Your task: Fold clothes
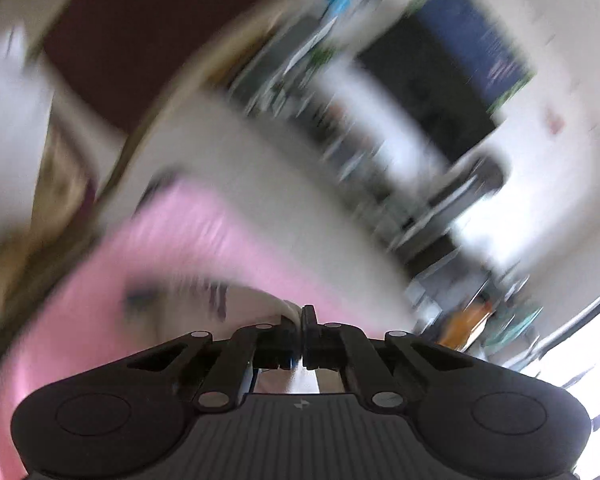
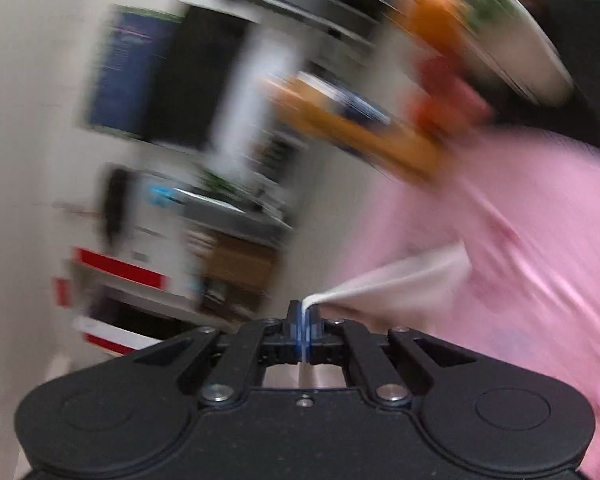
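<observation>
Both views are heavily motion-blurred; fine detail is unreadable.

Left gripper: the jaws are closed together, with a cream-white edge of the pink garment pinched between the fingertips. From the grip point the fabric spreads up and to the left, filling the lower-left part of the left wrist view. A dark smudge, possibly a print, shows on the pink cloth; what it is cannot be told.

Right gripper: the jaws are closed, with a thin cream-white strip of the same pink garment clamped between the blue-padded fingers. The strip runs from the grip point up and to the right into the pink body of the cloth, which occupies the right side of the right wrist view. The garment appears lifted and hanging between the two grippers, not lying flat on any surface.

Surroundings: a dark screen with a blue area stands against a pale wall. The same screen appears in the right wrist view. A dark red panel lies at upper left. Shelving holds blurred items; their identity and any containers among them cannot be told. Orange shapes sit at upper centre-right, and a red-and-white object is at lower left.
</observation>
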`<state>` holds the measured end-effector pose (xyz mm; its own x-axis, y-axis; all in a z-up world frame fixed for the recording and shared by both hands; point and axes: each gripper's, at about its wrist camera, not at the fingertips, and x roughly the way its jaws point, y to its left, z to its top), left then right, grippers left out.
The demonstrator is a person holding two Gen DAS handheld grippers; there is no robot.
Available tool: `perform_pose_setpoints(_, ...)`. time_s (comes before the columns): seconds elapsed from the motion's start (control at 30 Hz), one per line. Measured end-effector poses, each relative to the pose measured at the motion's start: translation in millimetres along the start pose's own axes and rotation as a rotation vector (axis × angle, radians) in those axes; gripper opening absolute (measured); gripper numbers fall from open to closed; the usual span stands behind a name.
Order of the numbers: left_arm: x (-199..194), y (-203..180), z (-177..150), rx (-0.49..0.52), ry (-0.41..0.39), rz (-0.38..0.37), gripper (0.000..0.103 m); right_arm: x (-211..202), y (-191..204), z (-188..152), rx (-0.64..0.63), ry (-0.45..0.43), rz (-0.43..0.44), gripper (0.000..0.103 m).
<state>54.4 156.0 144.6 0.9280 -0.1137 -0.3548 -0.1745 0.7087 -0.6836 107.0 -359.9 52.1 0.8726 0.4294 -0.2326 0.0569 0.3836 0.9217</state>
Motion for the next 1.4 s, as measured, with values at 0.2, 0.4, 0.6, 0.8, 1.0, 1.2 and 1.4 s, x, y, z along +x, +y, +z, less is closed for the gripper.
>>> perform_pose_setpoints(0.2, -128.4, -17.7, 52.0, -0.056, -0.251, -0.177, 0.0, -122.0, 102.4, 8.4, -0.267, -0.268, 0.263, 0.001)
perform_pose_setpoints(0.4, -196.9, -51.6, 59.0, 0.0, -0.366, -0.247, 0.0, -198.1, 162.0, -13.4, -0.417, -0.361, 0.376, 0.001)
perform_pose_setpoints(0.6, -162.9, -58.7, 62.4, 0.05, -0.316, -0.155, 0.0, -164.9, 175.3, -10.1, -0.461, -0.293, 0.24, 0.001)
perform_pose_setpoints(0.8, -39.6, -41.7, 82.5, 0.03, -0.108, 0.086, 0.0, -34.2, 155.2, 5.0, -0.423, -0.142, -0.053, 0.002)
perform_pose_setpoints(1.0, -58.6, -67.8, 110.6, 0.071, -0.231, -0.028, 0.0, -38.6, 202.7, 10.2, -0.54, -0.255, 0.044, 0.001)
perform_pose_setpoints(1.2, -84.7, -57.6, 78.0, 0.16, -0.256, -0.059, 0.0, -69.6, 169.2, -6.1, -0.611, -0.255, 0.078, 0.002)
perform_pose_setpoints(1.4, -10.3, 46.6, -29.5, 0.128, 0.03, 0.217, 0.0, -16.9, 19.5, -62.7, -0.518, -0.025, -0.184, 0.002)
